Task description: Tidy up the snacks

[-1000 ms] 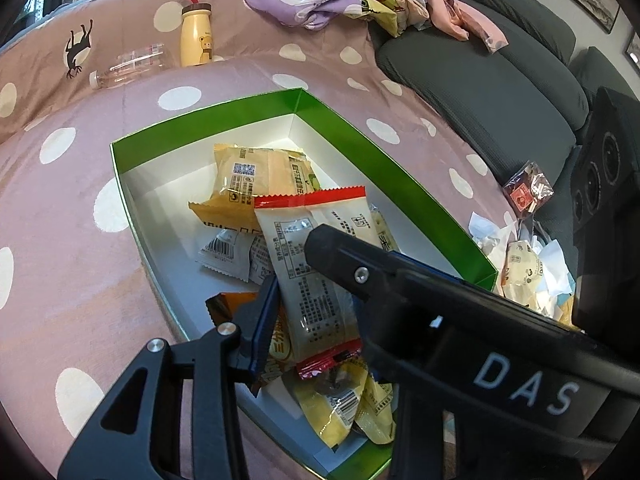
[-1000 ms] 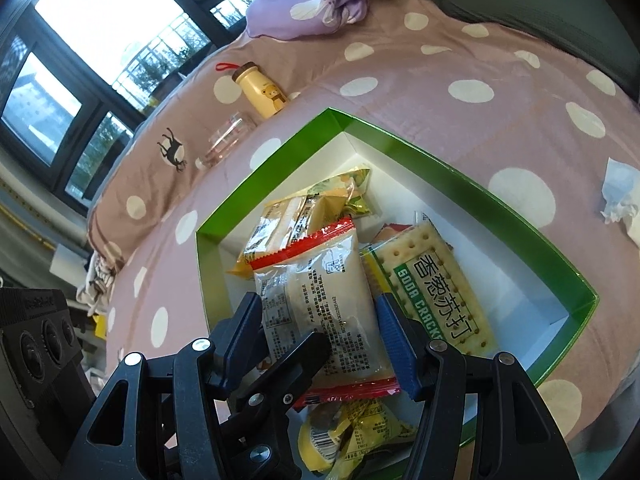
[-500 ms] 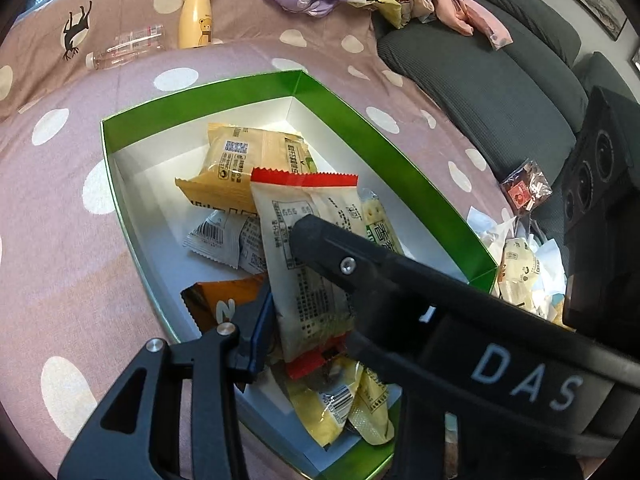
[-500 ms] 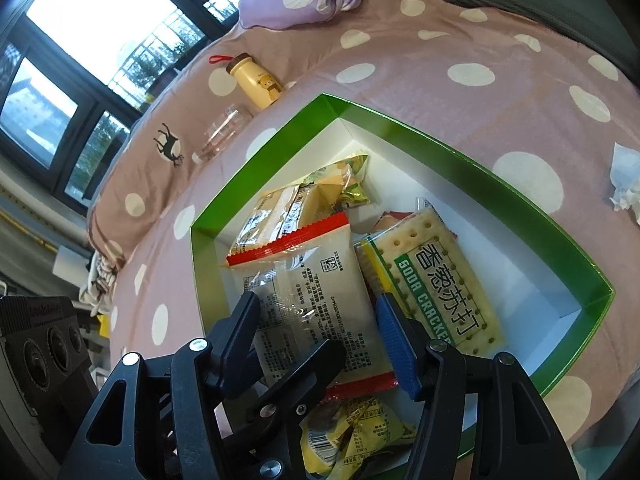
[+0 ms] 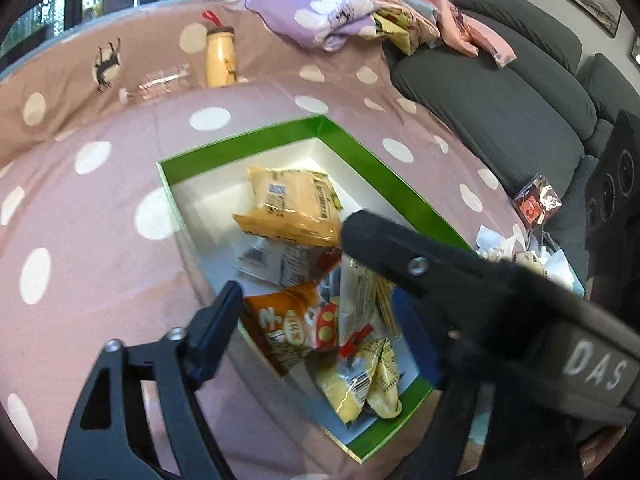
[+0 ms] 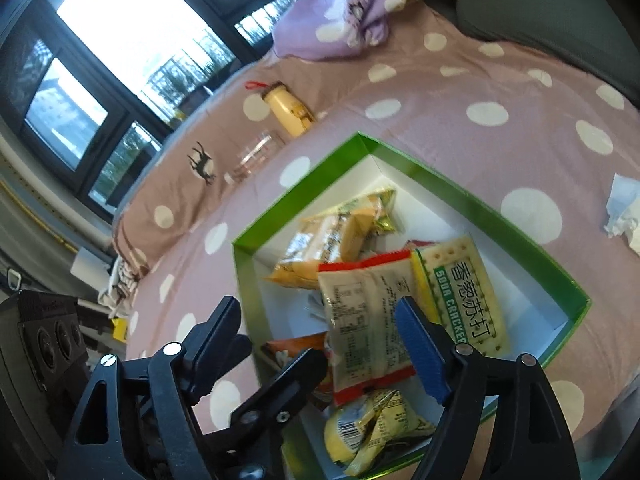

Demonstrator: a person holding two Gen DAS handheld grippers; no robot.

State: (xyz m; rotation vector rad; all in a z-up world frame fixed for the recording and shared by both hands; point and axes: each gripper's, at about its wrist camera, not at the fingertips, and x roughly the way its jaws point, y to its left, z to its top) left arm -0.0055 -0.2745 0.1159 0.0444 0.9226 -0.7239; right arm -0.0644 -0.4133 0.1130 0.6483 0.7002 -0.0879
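A green box (image 5: 384,168) with a white inside holds several snack packs. The red-edged pale pack (image 6: 368,312) lies loose in the box on the other snacks, beside the soda cracker pack (image 6: 464,292). A yellow pack (image 5: 292,208), an orange pack (image 5: 280,328) and small yellow packs (image 5: 360,380) lie in it too. My left gripper (image 5: 320,320) is open and empty above the box's near end. My right gripper (image 6: 320,340) is open and empty over the near part of the box (image 6: 440,176); the left gripper's finger crosses below it.
The box rests on a pink polka-dot cover (image 5: 100,220). A yellow bottle (image 5: 220,56) and a clear bottle (image 5: 160,84) lie at the back. Clothes (image 5: 332,16) are piled by a grey sofa (image 5: 500,100). A red-brown snack (image 5: 536,200) and crumpled tissues (image 6: 624,212) lie right of the box.
The red-edged pack was gripped by my left gripper; it has been let go and now lies in the box. Both grippers have opened wider and pulled back and up.
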